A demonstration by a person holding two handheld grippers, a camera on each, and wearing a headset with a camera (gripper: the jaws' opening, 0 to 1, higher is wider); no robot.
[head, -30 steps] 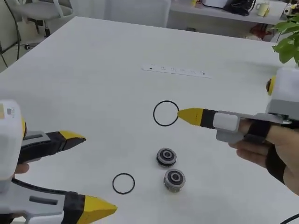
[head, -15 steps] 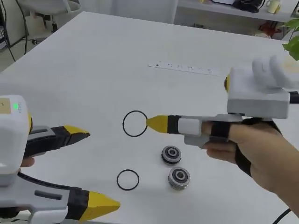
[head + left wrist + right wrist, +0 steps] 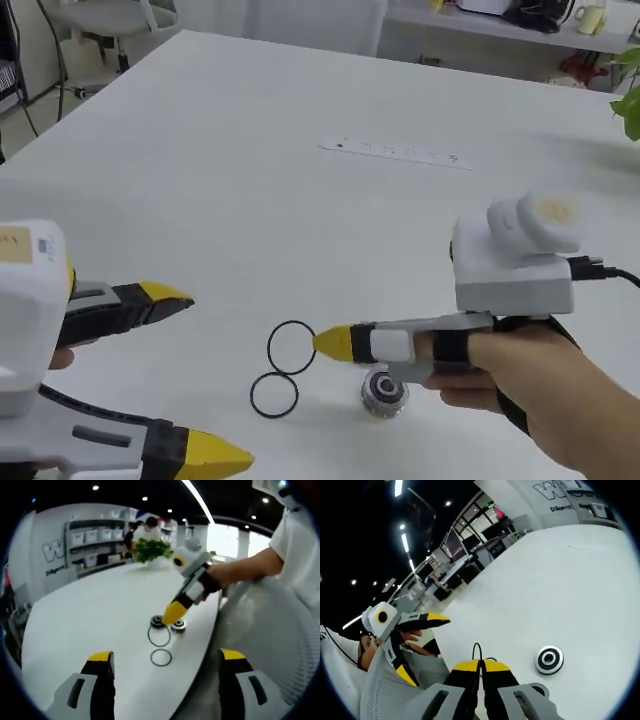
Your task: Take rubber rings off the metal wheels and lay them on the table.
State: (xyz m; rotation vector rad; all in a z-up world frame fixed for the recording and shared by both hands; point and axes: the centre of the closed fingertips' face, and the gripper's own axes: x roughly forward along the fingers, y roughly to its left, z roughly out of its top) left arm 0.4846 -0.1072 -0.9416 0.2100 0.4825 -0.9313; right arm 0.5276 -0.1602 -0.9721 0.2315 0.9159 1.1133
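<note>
Left gripper view: on the far wall I read a big white "W", the start of a larger word that the shelving cuts off. Under it runs a smaller line that I make out as "Diligent"; the rest is too small to read.

Right gripper view: I see the same lettering with its top clipped, "W" over "Diligen…", and what follows is blurred.

Head view: a thin white strip lies on the table with tiny dark marks. I can't read them.

Ring mostly hidden (behind right gripper)
</note>
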